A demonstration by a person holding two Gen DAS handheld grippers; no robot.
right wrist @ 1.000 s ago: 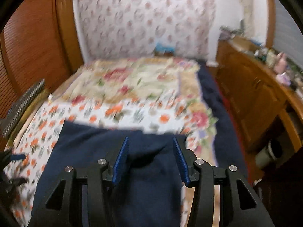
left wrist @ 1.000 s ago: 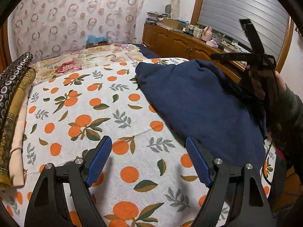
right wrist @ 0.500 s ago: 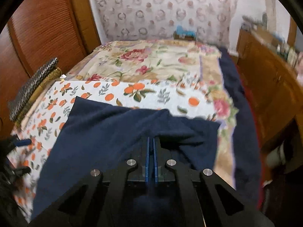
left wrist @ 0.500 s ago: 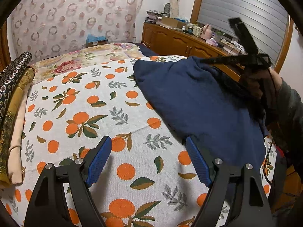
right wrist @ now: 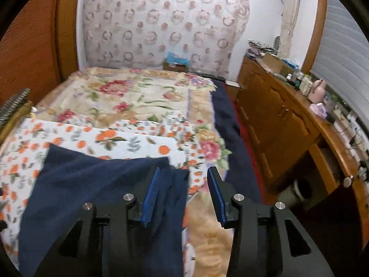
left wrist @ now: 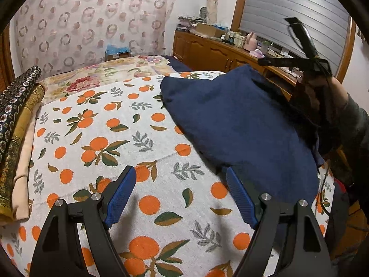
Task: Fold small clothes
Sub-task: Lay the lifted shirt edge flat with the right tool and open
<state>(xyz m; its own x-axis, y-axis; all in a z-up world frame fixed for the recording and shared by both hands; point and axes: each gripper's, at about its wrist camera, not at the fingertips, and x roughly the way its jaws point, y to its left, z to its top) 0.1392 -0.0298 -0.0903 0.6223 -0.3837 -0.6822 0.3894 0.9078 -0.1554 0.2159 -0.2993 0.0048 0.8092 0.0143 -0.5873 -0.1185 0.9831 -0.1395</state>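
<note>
A dark blue garment (left wrist: 242, 124) lies spread on the right side of the orange-print sheet (left wrist: 103, 138) on the bed. My left gripper (left wrist: 178, 196) is open and empty, low over the sheet, its right finger beside the garment's near edge. My right gripper (right wrist: 183, 196) is open, over the garment's right edge (right wrist: 103, 189), holding nothing. In the left wrist view the right gripper's body (left wrist: 306, 69) and the hand holding it rise over the garment's far right side.
Folded patterned fabrics (left wrist: 16, 124) are stacked along the bed's left edge. A floral blanket (right wrist: 129, 97) covers the far bed. A wooden cabinet (right wrist: 283, 124) with clutter on top runs along the right wall. A dark blue blanket edge (right wrist: 230, 138) hangs on the bed's right side.
My right gripper, shut on the garment's edge half a second ago, has opened and let go. The garment has shifted left onto the sheet. The left gripper stayed open and nearly still.
</note>
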